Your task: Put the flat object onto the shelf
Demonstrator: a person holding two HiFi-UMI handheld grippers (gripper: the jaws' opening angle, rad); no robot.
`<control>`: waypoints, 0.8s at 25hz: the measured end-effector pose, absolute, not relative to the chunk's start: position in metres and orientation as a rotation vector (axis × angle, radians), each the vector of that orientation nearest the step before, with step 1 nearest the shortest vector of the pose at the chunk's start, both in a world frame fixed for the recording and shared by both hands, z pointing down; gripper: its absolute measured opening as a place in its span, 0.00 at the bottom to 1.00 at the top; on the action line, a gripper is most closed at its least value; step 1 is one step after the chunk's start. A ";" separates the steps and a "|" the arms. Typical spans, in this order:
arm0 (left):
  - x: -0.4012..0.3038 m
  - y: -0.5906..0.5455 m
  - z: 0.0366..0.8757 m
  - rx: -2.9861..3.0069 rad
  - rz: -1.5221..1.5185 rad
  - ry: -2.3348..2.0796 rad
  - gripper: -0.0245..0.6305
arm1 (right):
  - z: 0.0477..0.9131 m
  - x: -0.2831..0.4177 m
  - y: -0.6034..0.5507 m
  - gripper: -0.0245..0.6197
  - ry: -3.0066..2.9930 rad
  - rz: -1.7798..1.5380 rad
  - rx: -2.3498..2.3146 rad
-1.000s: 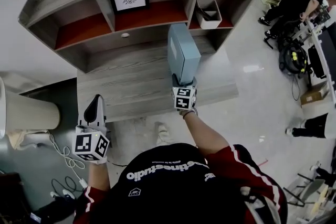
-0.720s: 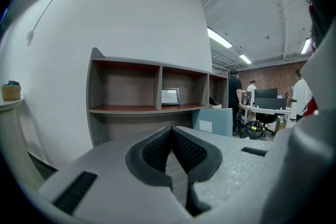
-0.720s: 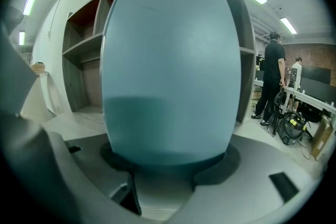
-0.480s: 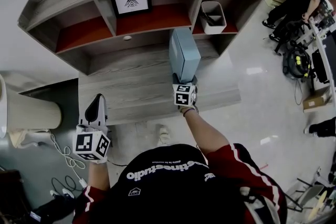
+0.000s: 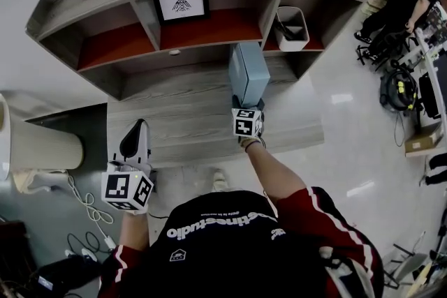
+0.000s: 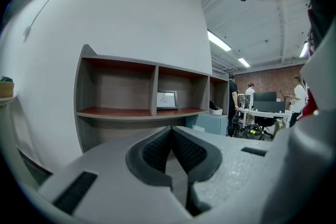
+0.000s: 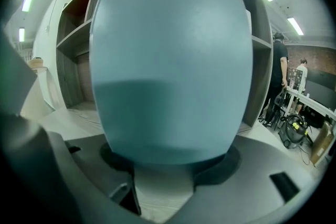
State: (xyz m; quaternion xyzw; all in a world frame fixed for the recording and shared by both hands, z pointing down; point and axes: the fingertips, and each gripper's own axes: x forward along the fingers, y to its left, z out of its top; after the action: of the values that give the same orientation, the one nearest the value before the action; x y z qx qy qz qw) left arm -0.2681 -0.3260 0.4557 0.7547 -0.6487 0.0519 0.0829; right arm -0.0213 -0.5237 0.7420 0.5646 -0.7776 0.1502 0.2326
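Right tool (image 5: 246, 107): clamped on flat pale-blue box (image 5: 248, 73), upright over grey wood-grain tabletop (image 5: 174, 115) | Left tool (image 5: 136, 132): jaws together, empty, near-left | Grey red-floored shelf unit (image 5: 209, 26): far side

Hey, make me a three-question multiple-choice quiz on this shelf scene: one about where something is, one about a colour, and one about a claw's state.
1. Where does the framed picture stand?
A. In the left compartment
B. In the middle compartment
C. On the desk

2. What colour is the flat box in the right claw?
A. Red
B. Yellow
C. Pale blue

3. How is the left claw?
A. Shut and empty
B. Wide open
C. Clamped on a cup

Answers:
1 B, because the head view shows the picture in the centre one of three compartments.
2 C, because the box's pale blue face fills the right gripper view.
3 A, because its jaws meet with nothing between them.
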 end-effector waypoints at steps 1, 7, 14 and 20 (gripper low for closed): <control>-0.270 -0.326 0.456 2.251 0.157 -1.937 0.05 | 0.743 -0.022 -0.525 0.50 -2.130 0.421 1.556; -0.285 -0.324 0.462 2.212 0.153 -1.950 0.05 | 0.751 -0.026 -0.532 0.50 -2.090 0.431 1.598; -0.294 -0.323 0.461 2.184 0.159 -1.981 0.05 | 0.764 -0.029 -0.540 0.49 -2.065 0.452 1.602; -0.295 -0.327 0.462 2.184 0.160 -1.972 0.05 | 0.766 -0.029 -0.540 0.50 -2.066 0.469 1.577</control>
State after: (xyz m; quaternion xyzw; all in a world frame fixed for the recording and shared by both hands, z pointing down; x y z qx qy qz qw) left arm -0.2948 -0.3274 0.4619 0.7377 -0.6659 0.0541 0.0972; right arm -0.0287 -0.5397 0.7661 0.5784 -0.7579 0.1721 0.2478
